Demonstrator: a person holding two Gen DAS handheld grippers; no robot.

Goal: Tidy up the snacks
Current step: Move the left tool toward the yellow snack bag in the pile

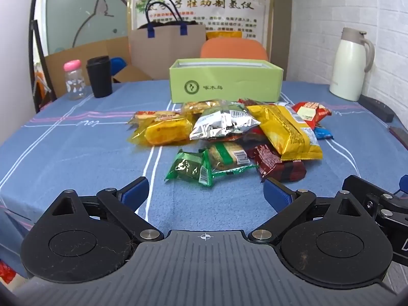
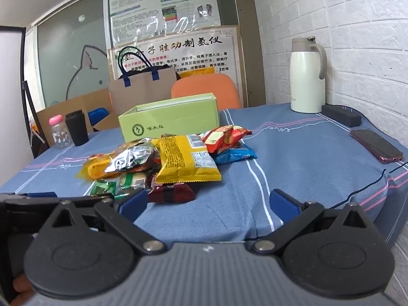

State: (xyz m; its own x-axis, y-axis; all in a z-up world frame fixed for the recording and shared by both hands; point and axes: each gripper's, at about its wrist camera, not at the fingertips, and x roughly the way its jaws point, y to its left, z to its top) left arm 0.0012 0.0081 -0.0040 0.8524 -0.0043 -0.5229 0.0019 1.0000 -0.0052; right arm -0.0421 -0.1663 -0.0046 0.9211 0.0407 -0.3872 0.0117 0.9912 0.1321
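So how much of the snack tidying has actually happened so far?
Nothing looks done yet. The snack packets, such as the big yellow bag, the silver packet and the green wrapped cake, lie heaped on the blue tablecloth in front of the open green box. Nothing is in hand: the left gripper and right gripper are open. All the sorting is left.

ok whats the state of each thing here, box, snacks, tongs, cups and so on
green box: open, no lid, upright behind the pile
snack packets: sealed, heaped loose on the cloth, none in the box
left tongs: open, holding nothing
right tongs: open, holding nothing
white jug: upright, lid shut
black cup: upright, lid on
pink-capped bottle: upright, capped
phone: flat, screen dark
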